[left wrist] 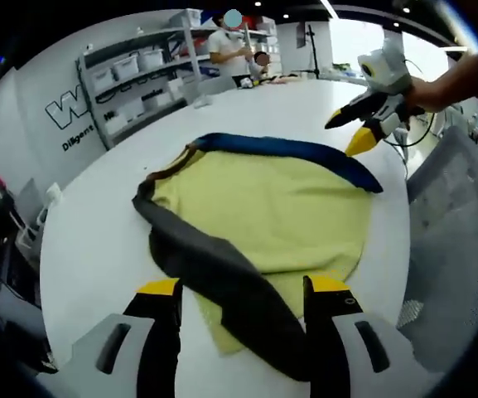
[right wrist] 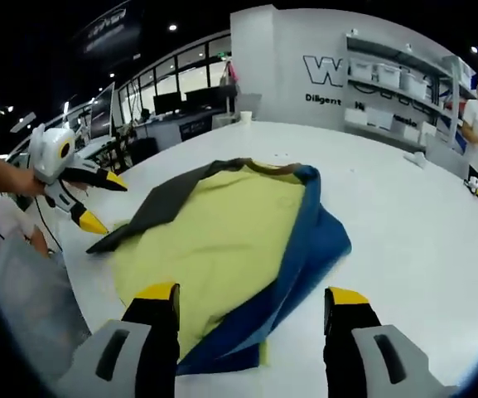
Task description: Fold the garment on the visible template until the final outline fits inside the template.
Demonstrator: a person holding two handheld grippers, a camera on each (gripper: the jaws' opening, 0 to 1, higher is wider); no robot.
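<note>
A yellow garment [left wrist: 280, 207] lies flat on the white table [left wrist: 89, 240]. It has a dark grey sleeve [left wrist: 214, 265] and a blue sleeve [left wrist: 305, 151]. The grey sleeve runs between the jaws of my left gripper [left wrist: 243, 290], which is open just above it. In the right gripper view, my right gripper [right wrist: 251, 294] is open over the garment's [right wrist: 214, 232] blue edge [right wrist: 305, 249]. My right gripper [left wrist: 356, 126], held by a hand, hovers by the blue sleeve's far end. My left gripper [right wrist: 99, 201] hangs open near the tip of the grey sleeve [right wrist: 152, 207].
Shelves with white bins [left wrist: 135, 75] stand beyond the table, and people [left wrist: 230, 50] are at its far end. A grey mesh chair [left wrist: 458, 249] sits close to the table's edge. The table's bare white top [right wrist: 421, 224] stretches around the garment.
</note>
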